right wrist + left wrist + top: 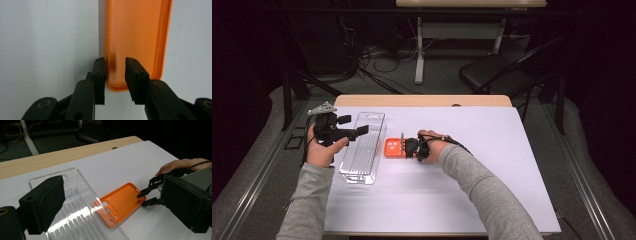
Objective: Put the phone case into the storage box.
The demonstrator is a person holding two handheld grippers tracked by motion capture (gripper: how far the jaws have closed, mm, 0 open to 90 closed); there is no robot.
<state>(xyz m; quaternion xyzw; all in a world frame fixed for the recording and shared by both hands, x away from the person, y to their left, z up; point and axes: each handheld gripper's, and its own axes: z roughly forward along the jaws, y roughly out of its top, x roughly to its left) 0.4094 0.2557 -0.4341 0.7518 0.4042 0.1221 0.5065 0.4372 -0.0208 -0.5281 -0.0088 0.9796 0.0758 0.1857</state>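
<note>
Straddling the orange phone case's [136, 37] side wall, your right gripper's [114, 75] fingers stand slightly apart, one outside, one inside, bare table [45, 37] beyond the outer finger, while your left gripper [107, 195] stands wide open over the clear tray [75, 220].

One orange phone case [394, 148] lies near the middle of the table [492, 150]. One clear plastic tray [363, 147] sits toward the table's left edge. Two grippers: the left [354, 130] and the right [408, 146]. One chair [497, 75] stands beyond the far edge.
</note>
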